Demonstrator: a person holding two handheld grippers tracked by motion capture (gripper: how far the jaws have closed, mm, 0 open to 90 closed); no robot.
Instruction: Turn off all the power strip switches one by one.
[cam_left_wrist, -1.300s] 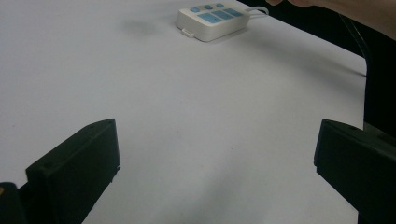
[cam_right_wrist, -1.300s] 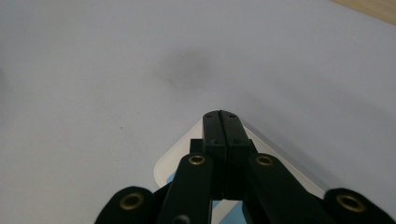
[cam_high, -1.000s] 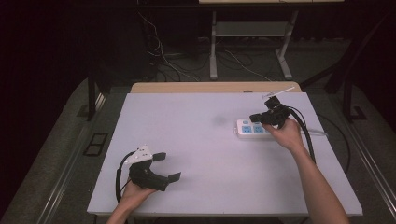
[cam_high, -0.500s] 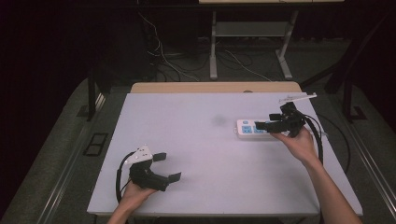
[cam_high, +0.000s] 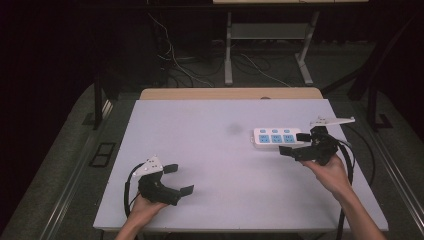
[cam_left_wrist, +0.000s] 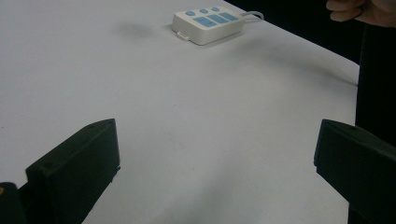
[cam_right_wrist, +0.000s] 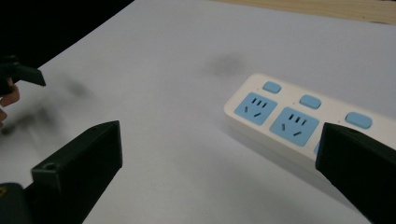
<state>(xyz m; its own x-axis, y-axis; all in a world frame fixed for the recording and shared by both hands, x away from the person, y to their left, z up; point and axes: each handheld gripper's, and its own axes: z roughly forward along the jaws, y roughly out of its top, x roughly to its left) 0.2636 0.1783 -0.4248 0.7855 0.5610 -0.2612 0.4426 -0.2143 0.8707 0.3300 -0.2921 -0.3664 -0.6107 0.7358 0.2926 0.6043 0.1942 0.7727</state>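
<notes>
On the left, my left gripper (cam_high: 176, 179) sits low near the front-left corner of the bench (cam_high: 210, 150), jaws spread wide and holding nothing. From the left gripper view it looks across bare white surface toward the power strip (cam_left_wrist: 208, 20), which lies well apart from it on the far side.

Moving across the middle, the bench top carries nothing but a faint grey smudge (cam_high: 233, 129) just left of the strip.

On the right, the white power strip (cam_high: 275, 137) with its blue sockets lies flat near the right edge, its long side running left to right. My right gripper (cam_high: 295, 144) hovers just beside its right end, jaws wide open and empty. In the right gripper view one jaw stands in front of the strip's near end while the other is off over bare bench, so the strip (cam_right_wrist: 299, 123) is not yet between them.

I judge this to be the approach to grasping the strip. Next I would need to swing the right gripper so both jaws straddle the strip's narrow width, lower, then close.
</notes>
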